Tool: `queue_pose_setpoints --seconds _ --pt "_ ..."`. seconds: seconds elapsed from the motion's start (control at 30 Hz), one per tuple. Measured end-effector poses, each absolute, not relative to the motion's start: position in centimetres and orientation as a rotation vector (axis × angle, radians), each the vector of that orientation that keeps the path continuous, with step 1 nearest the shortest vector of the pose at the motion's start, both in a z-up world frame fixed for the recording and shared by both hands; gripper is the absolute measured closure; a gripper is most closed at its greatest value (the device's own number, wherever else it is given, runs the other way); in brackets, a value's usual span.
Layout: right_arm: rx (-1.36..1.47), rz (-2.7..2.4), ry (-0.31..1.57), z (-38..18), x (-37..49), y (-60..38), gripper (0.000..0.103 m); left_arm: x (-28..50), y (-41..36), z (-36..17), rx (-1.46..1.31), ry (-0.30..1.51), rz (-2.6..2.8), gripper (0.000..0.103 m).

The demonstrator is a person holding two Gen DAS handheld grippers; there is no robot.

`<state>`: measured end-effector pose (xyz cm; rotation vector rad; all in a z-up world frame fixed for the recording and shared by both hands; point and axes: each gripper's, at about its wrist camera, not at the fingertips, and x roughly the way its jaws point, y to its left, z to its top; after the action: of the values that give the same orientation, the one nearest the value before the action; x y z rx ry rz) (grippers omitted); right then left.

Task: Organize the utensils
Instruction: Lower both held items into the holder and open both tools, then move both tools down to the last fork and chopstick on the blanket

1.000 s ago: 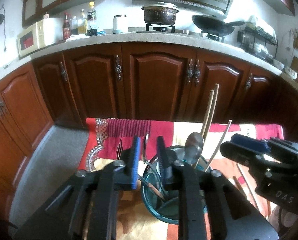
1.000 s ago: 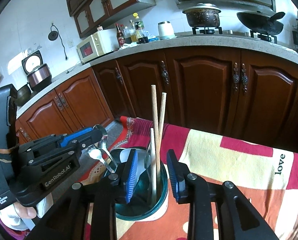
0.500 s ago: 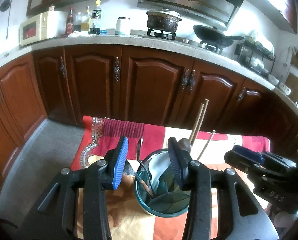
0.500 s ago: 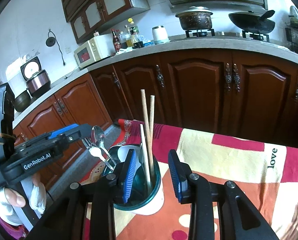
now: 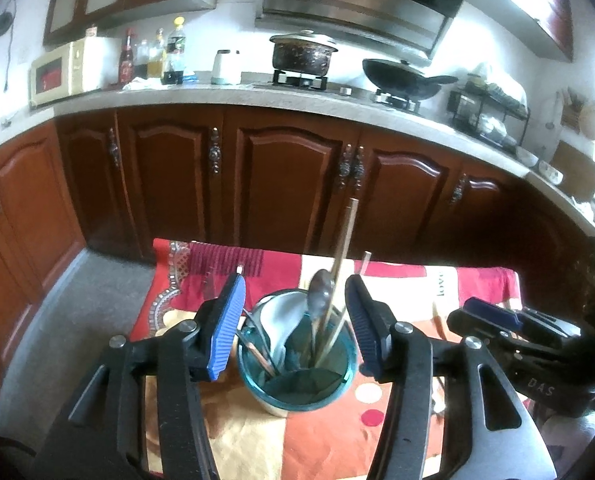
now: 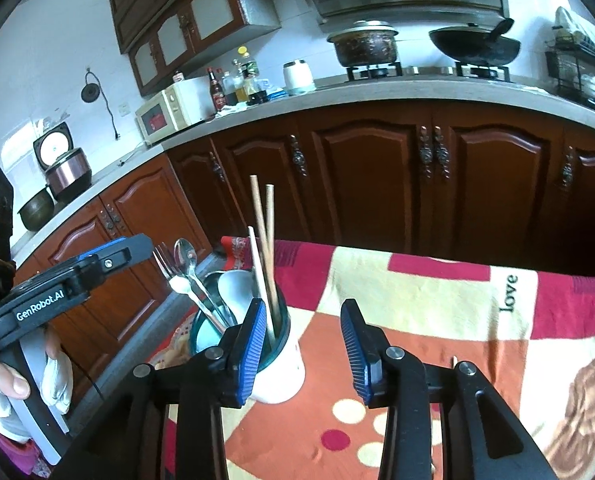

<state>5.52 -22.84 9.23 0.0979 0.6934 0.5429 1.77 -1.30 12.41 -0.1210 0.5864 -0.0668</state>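
A teal and white utensil cup (image 5: 297, 376) stands on the patterned tablecloth. It holds a metal spoon (image 5: 320, 296), wooden chopsticks (image 5: 343, 248), a fork and a white ladle. My left gripper (image 5: 293, 320) is open and empty, with the cup showing between its fingers. In the right wrist view the cup (image 6: 273, 364) stands at the left with chopsticks (image 6: 263, 240), fork (image 6: 165, 260) and spoon (image 6: 187, 254) standing out of it. My right gripper (image 6: 303, 344) is open and empty, just right of the cup. The other gripper shows in each view at the side.
The table carries a red, cream and orange cloth (image 6: 437, 320). Another chopstick (image 5: 436, 320) lies on the cloth right of the cup. Brown kitchen cabinets (image 5: 289, 184) and a counter with stove, pots and microwave stand behind.
Both grippers have opened wide and drawn back from the cup. The spoon that sat between the left fingers now stands in the cup.
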Motion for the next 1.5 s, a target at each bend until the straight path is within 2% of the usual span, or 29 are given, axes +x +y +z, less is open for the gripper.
queue_pose_setpoints --seconds 0.43,0.77,0.83,0.93,1.23,1.27,1.33,1.5 --pt "0.118 0.433 0.723 7.7 2.7 -28.6 0.066 -0.2 -6.6 11.7 -0.087 0.626 -0.178 0.051" --pt "0.160 0.330 0.868 1.0 3.5 -34.5 0.066 0.9 -11.9 7.4 -0.096 0.752 -0.286 0.051" --pt "0.158 0.338 0.904 -0.6 4.4 -34.7 0.073 1.1 -13.1 6.2 -0.089 0.785 -0.299 0.051" --pt "0.131 0.347 0.947 -2.8 6.0 -34.3 0.078 1.9 -14.6 4.5 -0.082 0.832 -0.307 0.051" --pt "0.073 0.377 1.047 -8.1 13.6 -32.3 0.078 5.2 -16.2 -0.1 -0.126 0.968 -0.299 0.051" --pt "0.053 0.377 1.059 -8.7 14.1 -31.9 0.080 5.7 -16.5 -0.6 -0.130 0.985 -0.299 0.051" --pt "0.014 0.381 1.057 -9.4 14.6 -31.6 0.097 6.6 -17.2 -1.6 -0.134 1.018 -0.301 0.051" --pt "0.054 0.364 1.045 -9.6 14.6 -34.7 0.098 9.2 -19.1 -4.1 -0.145 1.077 -0.305 0.051"
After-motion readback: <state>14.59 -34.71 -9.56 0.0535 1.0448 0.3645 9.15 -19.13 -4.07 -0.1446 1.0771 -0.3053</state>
